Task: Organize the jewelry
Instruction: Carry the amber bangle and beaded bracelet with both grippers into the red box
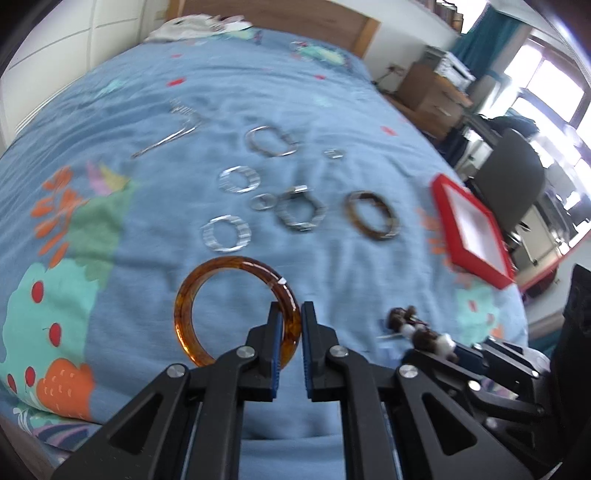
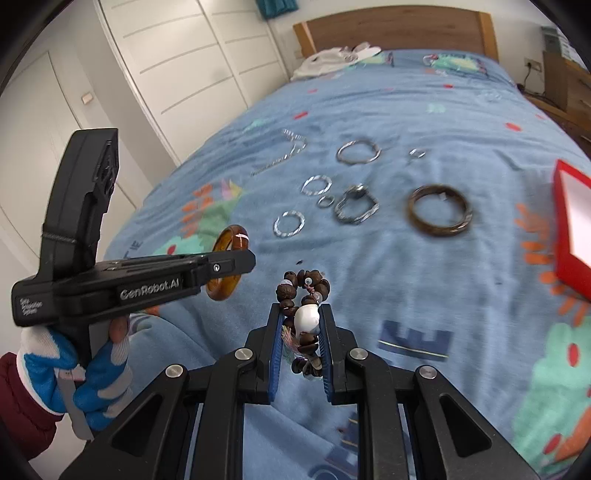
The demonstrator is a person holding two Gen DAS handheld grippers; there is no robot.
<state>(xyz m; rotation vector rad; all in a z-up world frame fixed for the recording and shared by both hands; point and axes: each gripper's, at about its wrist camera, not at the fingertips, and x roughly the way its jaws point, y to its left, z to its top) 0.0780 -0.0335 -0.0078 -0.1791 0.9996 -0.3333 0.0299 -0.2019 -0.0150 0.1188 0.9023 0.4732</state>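
My left gripper [image 1: 291, 308] is shut on an amber bangle [image 1: 207, 288], held upright above the blue bedspread [image 1: 147, 206]. The same bangle [image 2: 231, 240] shows in the right wrist view past the left gripper's fingers [image 2: 236, 264]. My right gripper [image 2: 302, 308] is shut on a brown bead bracelet [image 2: 306, 286] with a white bead, lifted off the cover; those beads [image 1: 417, 326] also appear low right in the left wrist view. Several silver rings and bangles [image 1: 271, 142] and a dark brown bangle [image 1: 371, 216] lie spread on the bed. A red box [image 1: 471, 230] with a white inside sits to the right.
A silver chain [image 1: 173, 134] lies at the far left of the jewelry. White cloth [image 1: 199, 26] rests by the wooden headboard [image 2: 391, 31]. A gloved hand [image 2: 92, 362] holds the left tool. A dark chair [image 1: 513, 173] and boxes [image 1: 428, 88] stand beyond the bed's right edge.
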